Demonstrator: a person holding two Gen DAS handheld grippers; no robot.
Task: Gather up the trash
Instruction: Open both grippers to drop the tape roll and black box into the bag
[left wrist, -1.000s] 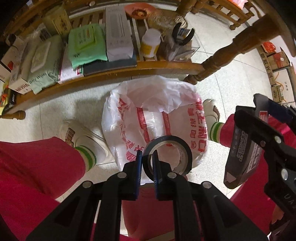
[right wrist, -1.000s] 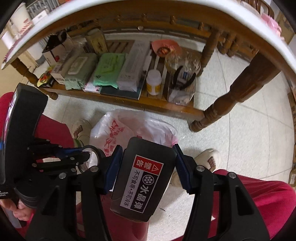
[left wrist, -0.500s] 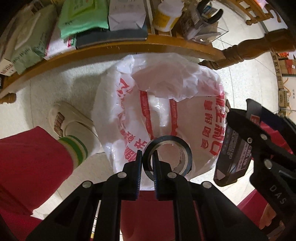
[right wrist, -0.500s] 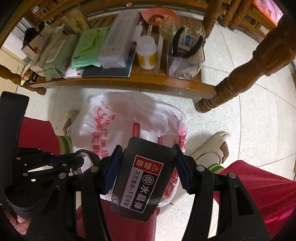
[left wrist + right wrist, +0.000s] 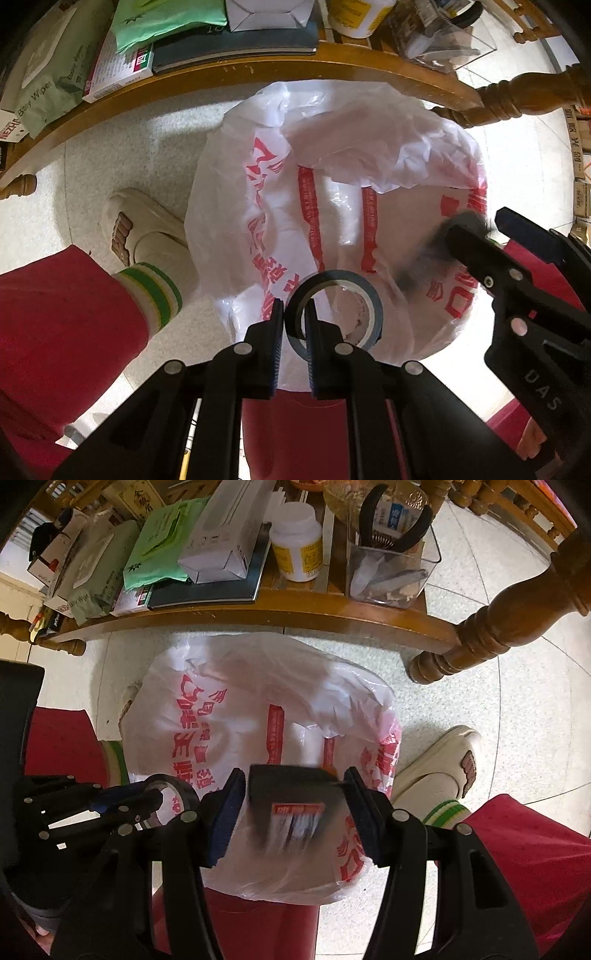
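A white plastic bag (image 5: 332, 192) with red print lines a bin on the floor; it also shows in the right wrist view (image 5: 229, 716). My left gripper (image 5: 294, 325) is shut on a black tape roll (image 5: 365, 295) and holds it over the bag's near rim. My right gripper (image 5: 295, 805) is open above the bag. A black packet with a red warning label (image 5: 295, 801) is blurred between its fingers, falling free toward the bag; it shows as a dark smear in the left wrist view (image 5: 432, 251).
A low wooden shelf (image 5: 295, 609) behind the bag holds wipes, boxes, a white bottle (image 5: 297, 542) and a clear box with pliers (image 5: 391, 554). A turned table leg (image 5: 491, 627) stands right. Red-trousered legs and slippers (image 5: 439, 768) flank the bag.
Both grippers moved down closer over the bag. My right gripper opened and let go of the black packet, which now drops, blurred. The left still holds the tape roll.
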